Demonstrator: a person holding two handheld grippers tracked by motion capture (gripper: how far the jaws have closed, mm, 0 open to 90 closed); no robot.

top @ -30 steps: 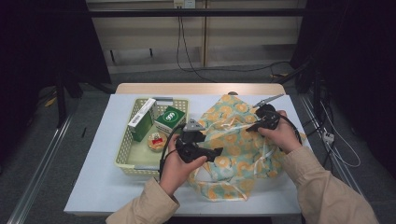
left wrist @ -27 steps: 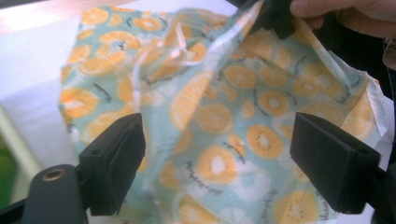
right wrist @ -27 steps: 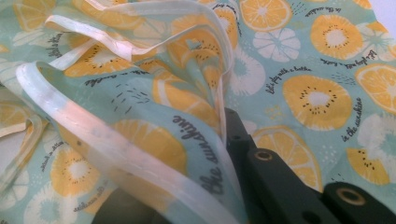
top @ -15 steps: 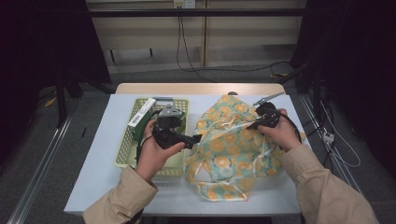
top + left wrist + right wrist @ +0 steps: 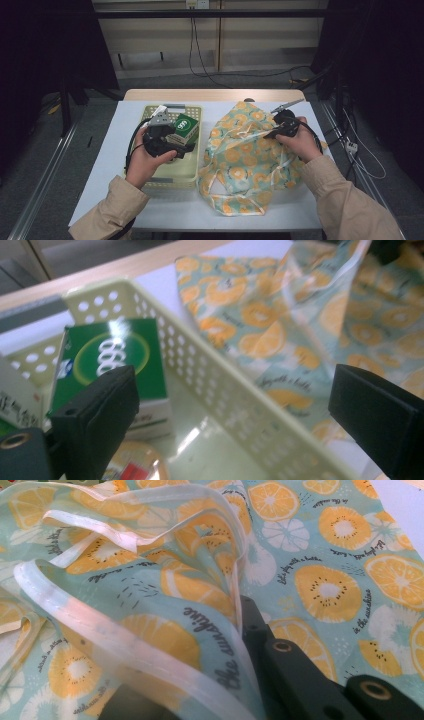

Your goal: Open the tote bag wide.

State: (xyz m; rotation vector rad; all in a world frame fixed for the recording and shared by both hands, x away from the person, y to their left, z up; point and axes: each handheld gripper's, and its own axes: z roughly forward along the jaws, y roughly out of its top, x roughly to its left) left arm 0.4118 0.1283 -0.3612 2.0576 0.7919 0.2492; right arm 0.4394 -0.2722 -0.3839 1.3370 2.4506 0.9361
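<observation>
High view: fruit-print bag (image 5: 245,160) lies crumpled on the table (image 5: 100,165), right tongs (image 5: 276,131) clamped on its rim, mouth held up. Left tongs (image 5: 177,147) gape empty over the basket (image 5: 172,175), near the green box (image 5: 184,129). Packing seems barely begun; box not yet grabbed. Basket wall sits between box and bag.
</observation>
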